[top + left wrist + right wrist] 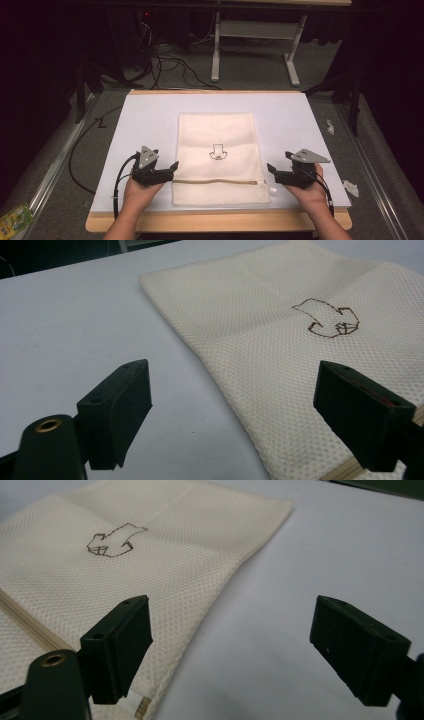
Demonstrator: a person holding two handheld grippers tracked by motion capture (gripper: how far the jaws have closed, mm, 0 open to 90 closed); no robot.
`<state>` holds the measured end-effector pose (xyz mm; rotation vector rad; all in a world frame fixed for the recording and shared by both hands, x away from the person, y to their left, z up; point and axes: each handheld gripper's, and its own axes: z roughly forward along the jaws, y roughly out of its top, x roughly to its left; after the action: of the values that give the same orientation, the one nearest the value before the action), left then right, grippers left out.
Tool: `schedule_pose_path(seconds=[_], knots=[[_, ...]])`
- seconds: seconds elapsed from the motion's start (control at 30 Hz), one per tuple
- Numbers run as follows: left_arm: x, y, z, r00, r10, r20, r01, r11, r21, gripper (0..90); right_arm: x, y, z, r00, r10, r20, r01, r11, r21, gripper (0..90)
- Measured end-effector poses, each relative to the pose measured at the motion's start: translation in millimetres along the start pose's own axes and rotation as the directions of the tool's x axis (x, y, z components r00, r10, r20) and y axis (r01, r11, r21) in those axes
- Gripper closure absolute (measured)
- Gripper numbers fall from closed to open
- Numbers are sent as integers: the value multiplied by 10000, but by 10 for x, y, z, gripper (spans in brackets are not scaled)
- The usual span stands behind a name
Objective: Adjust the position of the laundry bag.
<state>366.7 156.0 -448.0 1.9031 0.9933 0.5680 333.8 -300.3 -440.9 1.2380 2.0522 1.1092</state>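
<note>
Plainly, on the white tabletop (150, 120) a cream mesh bag (216, 135) lies flat at centre, its zipper (215, 182) across the near end. Left tongs (174, 166) and right tongs (270, 168) are held spread beside that zipper's ends, nothing gripped; closing on the bag's near corners is probably called for next.

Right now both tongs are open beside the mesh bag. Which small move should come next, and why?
Probably ease both tongs inward to the bag's side edges near the zipper. The left tongs and right tongs sit open at opposite sides, holding nothing, and the bag lies flat on the white mat.
</note>
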Motion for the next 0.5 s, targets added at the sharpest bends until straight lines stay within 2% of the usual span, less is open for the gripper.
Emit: schedule_pose_path(seconds=[0.03, 0.07, 0.1, 0.13, 0.17, 0.2, 0.23, 0.27, 0.33, 0.4, 0.43, 0.47, 0.5], knots=[[1, 7, 0, 9999, -150, 87, 150, 9999, -14, 160, 30, 52, 115, 9999, -100, -57, 102, 9993, 364, 224], [1, 7, 0, 9999, -150, 87, 150, 9999, -14, 160, 30, 52, 115, 9999, -100, -57, 102, 9993, 364, 224], [-2, 9, -4, 9998, -180, 110, 180, 9998, -31, 160, 34, 101, 258, 9997, 223, -132, -213, 9975, 672, 231], [-2, 9, -4, 9998, -180, 110, 180, 9998, -31, 160, 34, 101, 258, 9997, 223, -132, -213, 9975, 672, 231], [-5, 5, -5, 9998, -142, 111, 142, 9999, -19, 160, 4, 143, 424, 9982, 544, -237, -519, 9943, 936, 252], [-5, 5, -5, 9998, -142, 111, 142, 9999, -19, 160, 4, 143, 424, 9982, 544, -237, -519, 9943, 936, 252], [-3, 0, -6, 9998, -174, 94, 174, 9998, -4, 160, -29, 175, 589, 9971, 757, -6, -750, 9899, 1204, 272], [-3, 0, -6, 9998, -174, 94, 174, 9998, -4, 160, -51, 187, 668, 9960, 889, 33, -885, 9861, 1407, 281], [3, -2, -4, 9997, -232, 75, 232, 9997, -36, 160, -74, 198, 737, 9947, 1023, 57, -1020, 9840, 1461, 306], [8, -4, 0, 9997, -218, 84, 218, 9998, -17, 160, -113, 221, 842, 9925, 1208, 191, -1223, 9830, 1368, 380], [8, -6, 5, 9997, -215, 125, 215, 9998, 9, 160, -132, 256, 950, 9909, 1347, -82, -1321, 9806, 1447, 449], [8, -6, 5, 9997, -215, 125, 215, 9998, 9, 160, -132, 256, 950, 9909, 1347, -82, -1321, 9806, 1447, 449], [7, -7, 7, 9997, -196, 125, 196, 9998, 12, 160, -111, 292, 1030, 9927, 1194, -167, -1154, 9811, 1552, 512]])
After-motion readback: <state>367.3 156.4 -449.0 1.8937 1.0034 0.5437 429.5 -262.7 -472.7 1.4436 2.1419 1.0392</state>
